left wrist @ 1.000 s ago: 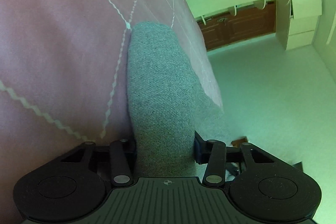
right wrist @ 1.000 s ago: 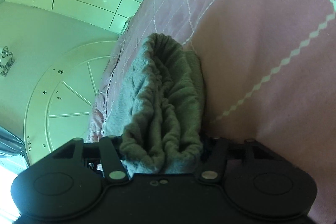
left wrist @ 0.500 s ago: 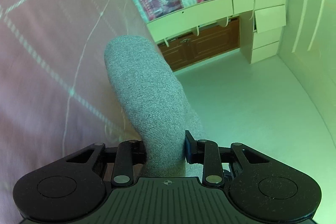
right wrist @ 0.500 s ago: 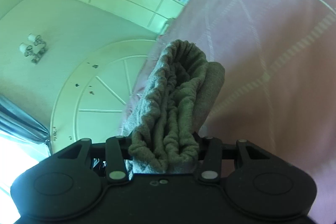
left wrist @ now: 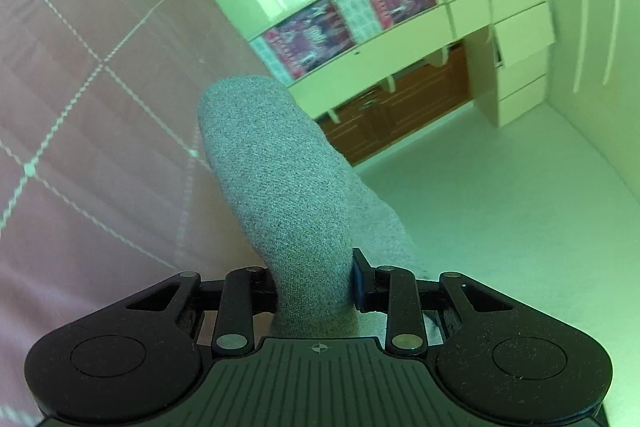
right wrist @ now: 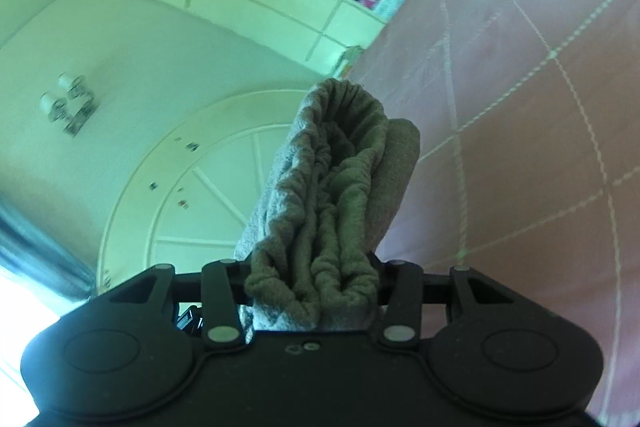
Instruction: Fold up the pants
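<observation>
Pants [left wrist: 280, 195] bunched in both grippers, fingers hidden under fabric.

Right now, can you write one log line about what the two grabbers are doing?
left gripper: shut on pants | right gripper: shut on bunched waistband | pants lifted over pink bedspread

One pair of grey pants [left wrist: 280, 195], two grippers, one pink quilted bedspread [left wrist: 100, 147], and two wall lamps [right wrist: 66, 105].
</observation>
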A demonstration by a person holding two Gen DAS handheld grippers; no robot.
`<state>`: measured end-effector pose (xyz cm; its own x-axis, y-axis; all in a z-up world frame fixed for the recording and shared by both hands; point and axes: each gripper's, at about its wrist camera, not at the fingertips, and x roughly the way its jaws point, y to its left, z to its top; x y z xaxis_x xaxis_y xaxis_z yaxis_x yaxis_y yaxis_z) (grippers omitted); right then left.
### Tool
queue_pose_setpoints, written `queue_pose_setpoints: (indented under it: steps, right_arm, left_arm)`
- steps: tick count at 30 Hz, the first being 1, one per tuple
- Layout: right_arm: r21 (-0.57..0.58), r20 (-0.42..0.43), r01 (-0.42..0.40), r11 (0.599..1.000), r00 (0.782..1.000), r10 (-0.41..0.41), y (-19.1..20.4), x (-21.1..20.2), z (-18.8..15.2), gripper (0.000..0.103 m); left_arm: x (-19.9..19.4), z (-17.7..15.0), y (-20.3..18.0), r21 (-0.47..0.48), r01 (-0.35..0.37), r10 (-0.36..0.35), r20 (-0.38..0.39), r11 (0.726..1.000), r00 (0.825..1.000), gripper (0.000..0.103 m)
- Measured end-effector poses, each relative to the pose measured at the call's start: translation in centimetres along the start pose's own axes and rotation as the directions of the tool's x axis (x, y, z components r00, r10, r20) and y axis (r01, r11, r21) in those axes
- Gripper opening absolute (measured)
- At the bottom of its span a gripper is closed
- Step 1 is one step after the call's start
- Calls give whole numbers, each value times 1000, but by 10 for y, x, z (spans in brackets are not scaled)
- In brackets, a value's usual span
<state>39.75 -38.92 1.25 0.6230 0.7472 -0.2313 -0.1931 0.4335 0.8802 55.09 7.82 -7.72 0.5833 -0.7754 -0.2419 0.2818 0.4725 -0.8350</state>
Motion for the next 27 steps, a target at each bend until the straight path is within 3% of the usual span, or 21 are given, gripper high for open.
queue_pose_setpoints:
  steps: [2,3,4,7,10,12,14,15,16,18,21,24,27]
  right_arm:
    - [46,1,75,996,997,-76,-28,13,-10,39]
    - [45,-12,167,985,986,-167,-42,21,-19,40]
    - [68,-31,242,968,970,-241,-59,27,-29,39]
    - [52,44,156,986,986,-158,-72,20,-44,41]
    - [46,35,135,990,990,-137,-69,18,-46,46]
    - [39,35,151,988,988,-152,-64,9,-45,51]
    - [20,69,130,991,989,-131,-61,-5,-41,77]
    - [20,80,122,992,989,-123,-59,-14,-41,82]
    - [25,93,123,992,988,-125,-58,-23,-39,88]
    - [28,130,128,991,983,-131,-54,-48,-45,97]
    - [41,187,158,987,969,-163,-50,-90,-62,97]
    - [48,254,231,972,938,-236,-49,-131,-80,97]
    - [-12,335,370,929,877,-344,-38,-158,-105,97]
  left_arm:
    - [17,4,26,-20,-62,61,-40,998,997,32]
    - [29,0,41,-39,-131,129,-62,991,990,34]
    - [41,-6,54,-27,-225,222,-95,974,971,47]
    - [36,-21,61,53,-166,167,-9,985,986,46]
    - [28,-17,62,22,-148,149,-10,989,989,46]
    - [16,-19,53,43,-193,194,-6,980,981,56]
    - [-2,-22,40,125,-242,243,5,962,970,80]
    - [-12,-22,34,164,-271,272,14,949,962,88]
    - [-25,-26,26,201,-322,321,37,925,946,103]
    - [-57,-31,20,227,-386,377,84,894,922,103]
    - [-117,-49,25,166,-428,402,172,888,899,103]
    - [-174,-77,27,136,-524,482,254,841,839,103]
    - [-209,-99,19,103,-607,558,297,788,775,103]
